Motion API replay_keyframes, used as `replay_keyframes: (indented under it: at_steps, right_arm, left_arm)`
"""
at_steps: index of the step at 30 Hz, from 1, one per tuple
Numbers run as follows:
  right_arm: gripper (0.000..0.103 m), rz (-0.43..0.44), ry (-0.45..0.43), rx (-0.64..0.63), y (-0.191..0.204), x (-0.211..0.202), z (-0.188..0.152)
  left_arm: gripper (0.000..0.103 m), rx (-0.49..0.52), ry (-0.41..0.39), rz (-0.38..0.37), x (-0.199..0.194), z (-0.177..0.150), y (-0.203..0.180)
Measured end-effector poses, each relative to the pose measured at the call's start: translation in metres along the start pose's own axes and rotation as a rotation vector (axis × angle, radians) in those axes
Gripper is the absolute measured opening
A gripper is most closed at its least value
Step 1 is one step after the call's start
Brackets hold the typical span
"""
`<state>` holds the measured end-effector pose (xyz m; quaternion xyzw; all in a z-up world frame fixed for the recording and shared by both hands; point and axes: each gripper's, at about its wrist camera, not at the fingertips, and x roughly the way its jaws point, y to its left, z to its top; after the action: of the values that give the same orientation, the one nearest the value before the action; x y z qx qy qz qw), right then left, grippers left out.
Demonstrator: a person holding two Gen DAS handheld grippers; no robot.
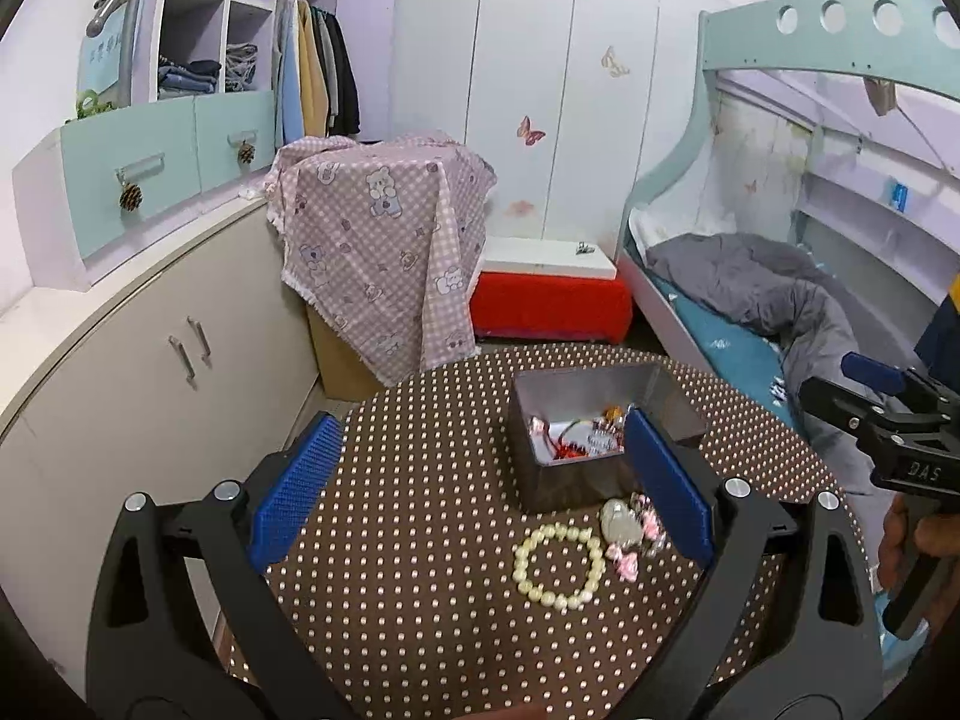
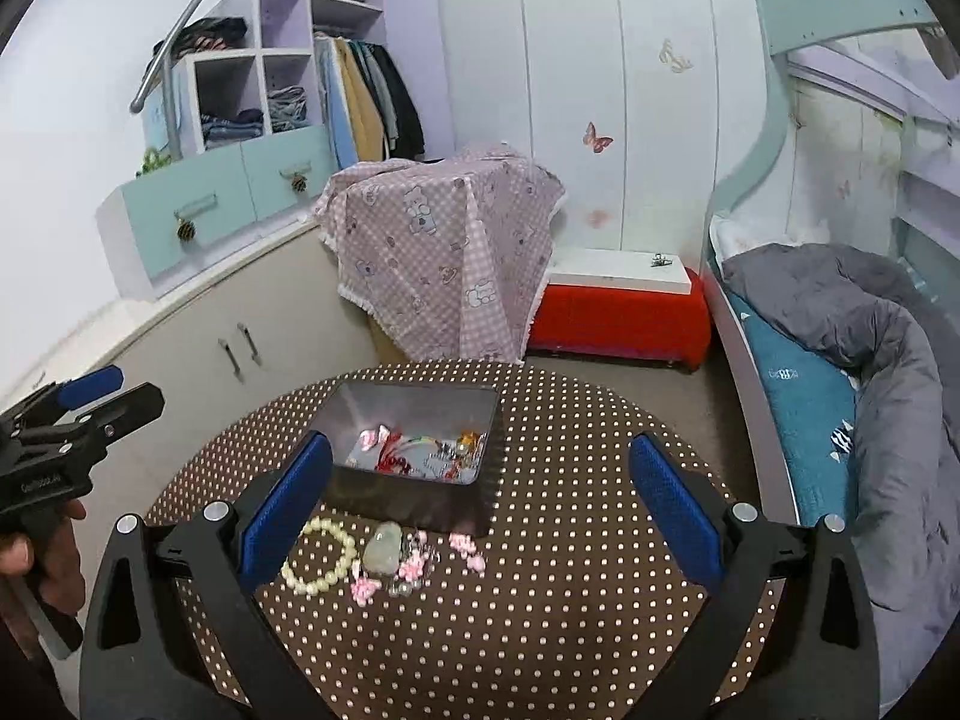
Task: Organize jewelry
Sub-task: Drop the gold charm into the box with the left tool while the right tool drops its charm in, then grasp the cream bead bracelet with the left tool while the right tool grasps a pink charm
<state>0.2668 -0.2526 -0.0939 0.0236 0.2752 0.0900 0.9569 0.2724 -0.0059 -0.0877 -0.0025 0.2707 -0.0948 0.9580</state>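
A grey metal box [image 1: 594, 486] [image 2: 414, 498] stands on the round brown polka-dot table [image 1: 420, 600] [image 2: 570, 600], holding red, pink and gold jewelry pieces [image 2: 420, 450]. In front of it lie a cream pearl bracelet [image 1: 559, 565] [image 2: 319, 555], a pale jade pendant [image 1: 621, 521] [image 2: 384, 547] and a pink bead bracelet [image 2: 420, 564] [image 1: 636, 546]. My left gripper [image 1: 480, 480] hovers open above the table, the box and pieces near its right finger. My right gripper [image 2: 480, 498] is open too, with nothing between its fingers; the pieces lie near its left finger.
A beige cabinet [image 1: 150, 372] runs along the left. Beyond the table stand a box draped in pink checked cloth [image 1: 384, 240], a red stool with a white top [image 1: 549, 294], white wardrobe doors, and a bunk bed with a grey duvet [image 1: 768, 294] on the right.
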Motion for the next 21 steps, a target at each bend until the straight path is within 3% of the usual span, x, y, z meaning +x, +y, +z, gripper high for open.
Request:
replay_keyframes:
  at_steps: [9,14,21]
  right_arm:
    - [0.096,-0.014,0.011,-0.055,0.008,0.001,-0.013]
    - [0.096,-0.002,0.045,-0.019,0.003,0.009,-0.023]
    - [0.096,0.024,0.137,0.080,-0.019,0.028,-0.041]
  left_arm:
    - [0.093,0.005,0.050,0.011,0.004,-0.023,0.001]
    - [0.093,0.009,0.095,0.019,0.016,-0.037,0.001]
    - [0.093,0.037,0.217,0.020,0.051,-0.064,-0.007]
